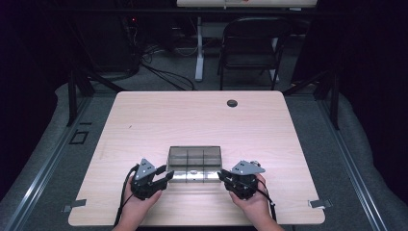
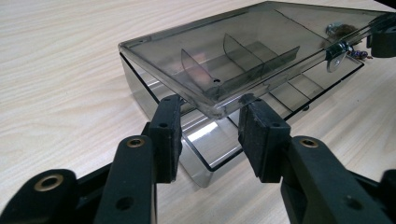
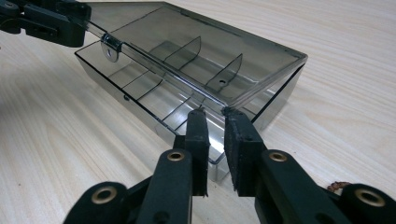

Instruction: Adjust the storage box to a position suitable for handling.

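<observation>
Item: smoked clear organiser box [image 1: 194, 163], divided into compartments, hinged lid [image 2: 243, 51] partly raised; sits near the bench [image 1: 144, 120] front edge, centred.

Left gripper [image 1: 162, 178]: jaws apart, straddling a front lid corner, pads not pressing.

Right gripper [image 1: 224, 176]: jaws nearly together at the opposite lid corner; contact cannot be confirmed.

Step judged: taking hold of the lid to swing it. Next: even pinch on both corners.

Unclear: small object by latch [image 2: 337, 55]; compartment contents.
</observation>
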